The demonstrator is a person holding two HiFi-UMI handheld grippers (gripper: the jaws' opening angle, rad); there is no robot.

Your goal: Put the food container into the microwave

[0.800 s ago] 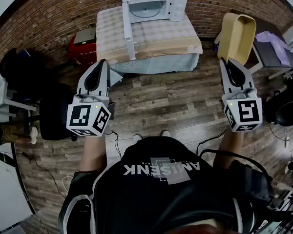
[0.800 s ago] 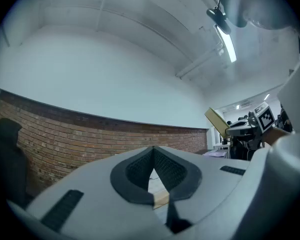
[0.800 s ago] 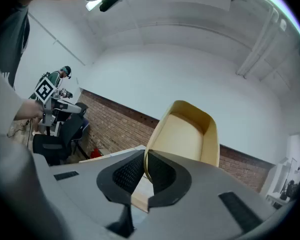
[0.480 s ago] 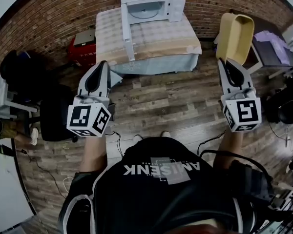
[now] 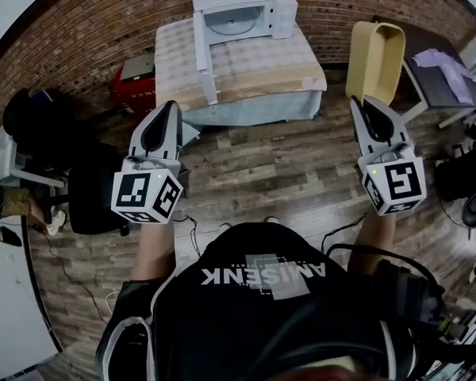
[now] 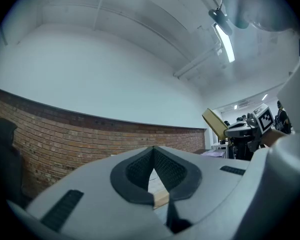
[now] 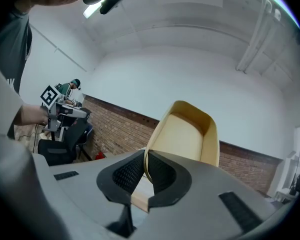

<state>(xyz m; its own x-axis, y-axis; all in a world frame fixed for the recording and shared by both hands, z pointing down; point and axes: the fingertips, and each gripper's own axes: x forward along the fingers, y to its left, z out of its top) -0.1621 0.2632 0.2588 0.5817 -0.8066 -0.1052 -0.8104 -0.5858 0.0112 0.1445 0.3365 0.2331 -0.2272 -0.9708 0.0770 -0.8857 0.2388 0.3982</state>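
Pinching thin wall of beige, round-cornered plastic food container, right gripper clamps shut; grip visible only in right gripper view. Head view alone shows white microwave, door open, on cloth-covered table, well apart. Left gripper jaws together, empty.

Walled in brown brick low down and plain white above (a strip light glowing on the ceiling), floored in wood planks, furnished with a cloth-draped table near the brick, a black office chair at left, a grey desk at right.
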